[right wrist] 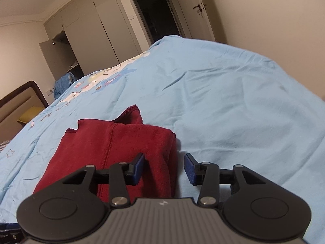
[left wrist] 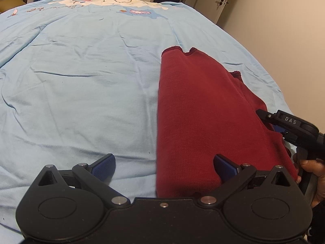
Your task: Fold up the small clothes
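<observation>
A dark red knit garment (left wrist: 199,109) lies folded into a long strip on the light blue bed sheet (left wrist: 81,81). My left gripper (left wrist: 163,165) is open at the garment's near end; its right finger is over the cloth and its left finger over the sheet. In the right wrist view the garment (right wrist: 113,148) lies ahead and to the left. My right gripper (right wrist: 164,167) is open and straddles the garment's right folded edge, left pad over the cloth. The right gripper also shows in the left wrist view (left wrist: 270,120) at the garment's right side, held by a hand.
The bed's right edge runs along a beige wall (left wrist: 284,30). A cartoon print (left wrist: 113,2) covers the sheet's far end. White wardrobes (right wrist: 87,34), a dark doorway (right wrist: 156,16) and a brown headboard (right wrist: 22,99) stand beyond the bed.
</observation>
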Action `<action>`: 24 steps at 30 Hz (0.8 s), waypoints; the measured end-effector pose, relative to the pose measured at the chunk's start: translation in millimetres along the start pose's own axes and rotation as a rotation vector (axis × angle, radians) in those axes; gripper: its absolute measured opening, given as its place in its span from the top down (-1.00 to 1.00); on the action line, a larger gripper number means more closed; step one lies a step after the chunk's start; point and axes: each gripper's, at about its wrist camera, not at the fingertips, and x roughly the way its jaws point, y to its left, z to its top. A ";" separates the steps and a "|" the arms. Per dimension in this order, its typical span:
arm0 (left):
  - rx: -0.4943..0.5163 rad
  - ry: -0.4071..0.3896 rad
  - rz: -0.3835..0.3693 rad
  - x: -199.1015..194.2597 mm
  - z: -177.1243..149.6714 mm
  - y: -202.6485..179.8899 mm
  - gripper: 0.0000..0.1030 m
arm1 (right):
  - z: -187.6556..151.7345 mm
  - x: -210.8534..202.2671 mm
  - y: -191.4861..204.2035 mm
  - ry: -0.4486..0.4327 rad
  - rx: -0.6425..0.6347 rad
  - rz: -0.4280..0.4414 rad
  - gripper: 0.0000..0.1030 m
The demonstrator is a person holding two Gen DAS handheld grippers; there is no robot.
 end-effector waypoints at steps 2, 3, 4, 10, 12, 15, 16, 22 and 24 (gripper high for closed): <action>0.001 0.000 0.000 0.1 -0.2 0.0 -0.99 | -4.7 4.1 -5.5 0.004 0.016 0.013 0.00; 0.001 0.000 0.000 0.2 -0.3 -0.1 -0.99 | -8.5 4.9 -7.8 -0.005 0.016 0.021 -0.01; 0.001 0.000 0.001 0.2 -0.3 -0.1 -0.99 | -12.6 5.1 -9.0 -0.018 0.007 0.028 -0.02; 0.003 -0.001 0.002 0.1 -0.8 0.0 -0.99 | -24.9 3.7 -5.7 -0.059 -0.041 0.023 -0.04; 0.003 -0.001 0.002 0.1 -0.6 0.0 -0.99 | -25.3 3.3 -5.5 -0.063 -0.040 0.027 -0.04; 0.003 0.001 0.003 0.0 -0.3 -0.2 -0.99 | -27.5 2.0 -4.4 -0.070 -0.050 0.028 -0.02; 0.004 0.002 0.003 0.1 -0.2 -0.1 -0.99 | -28.0 1.6 -3.9 -0.072 -0.055 0.027 -0.02; 0.005 0.005 0.004 0.3 0.8 -0.5 -0.99 | -32.6 -0.9 3.4 -0.082 -0.115 0.027 0.30; 0.005 0.006 0.004 0.2 1.1 -0.3 -0.99 | -33.3 -1.1 4.0 -0.083 -0.121 0.027 0.32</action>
